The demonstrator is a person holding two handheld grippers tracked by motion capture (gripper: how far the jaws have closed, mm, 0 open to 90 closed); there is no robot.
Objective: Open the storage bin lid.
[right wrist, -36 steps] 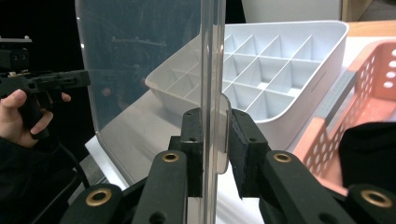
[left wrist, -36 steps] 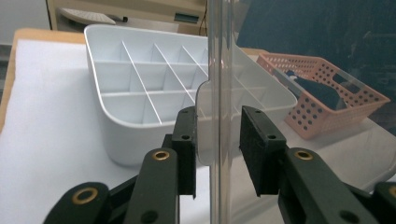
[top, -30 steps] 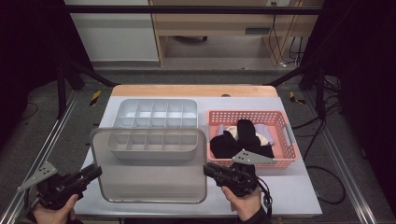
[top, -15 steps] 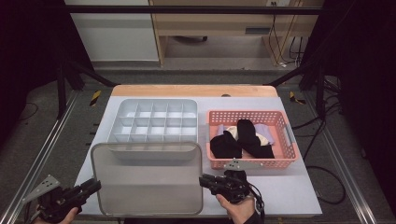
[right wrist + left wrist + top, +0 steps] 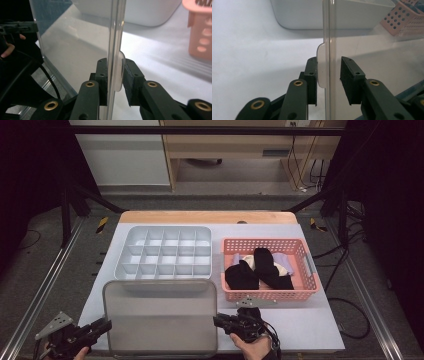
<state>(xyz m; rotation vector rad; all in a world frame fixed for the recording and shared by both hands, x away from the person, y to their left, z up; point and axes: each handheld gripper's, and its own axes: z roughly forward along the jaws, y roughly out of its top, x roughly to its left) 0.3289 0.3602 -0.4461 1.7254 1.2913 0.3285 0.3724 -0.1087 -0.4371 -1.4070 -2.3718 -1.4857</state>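
A clear plastic lid (image 5: 160,315) hangs flat over the table's front edge, held between both grippers. My left gripper (image 5: 106,324) is shut on its left rim; in the left gripper view the jaws (image 5: 328,80) straddle the lid (image 5: 328,37) at a small tab. My right gripper (image 5: 217,321) is shut on the right rim, its pads clamping the tab of the lid (image 5: 115,30) in the right gripper view (image 5: 116,77). Behind the lid stands a grey divided organizer tray (image 5: 167,228), uncovered, with several compartments.
A pink perforated basket (image 5: 265,241) with black socks (image 5: 255,270) and a light cloth stands right of the tray, close behind my right hand. In the right gripper view the person's other hand with its gripper (image 5: 17,27) shows at the left. Metal frame rails run along both table sides.
The lid has come down and toward the front edge, off the organizer tray, which now shows fully. Both hands sank with it and kept their hold.
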